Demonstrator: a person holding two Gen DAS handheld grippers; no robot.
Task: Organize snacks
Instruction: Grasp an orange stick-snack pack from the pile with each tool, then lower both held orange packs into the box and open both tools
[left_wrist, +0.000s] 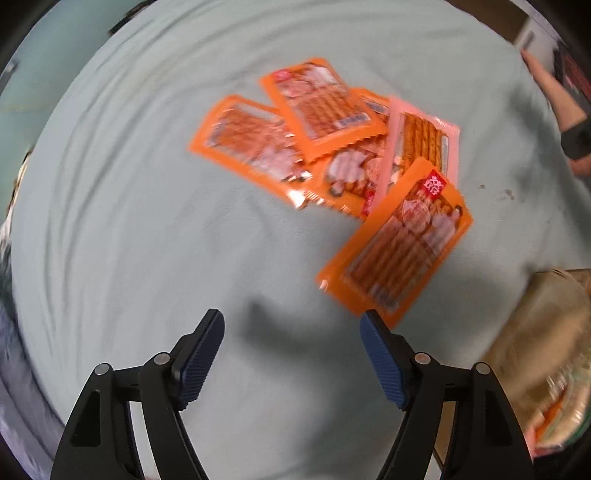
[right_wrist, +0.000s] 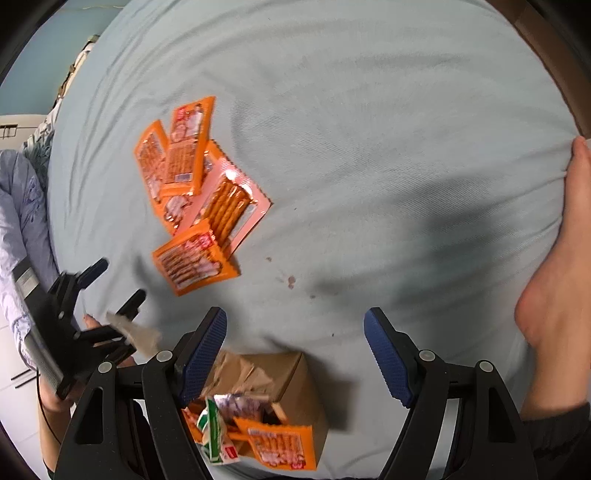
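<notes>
Left hand-held gripper (left_wrist: 291, 325) spread and empty, nearest orange snack packet (left_wrist: 397, 242) just beyond its right fingertip.

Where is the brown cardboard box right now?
In the right wrist view the brown cardboard box sits on the pale sheet at bottom centre, near the right gripper, with snack packets inside.
</notes>
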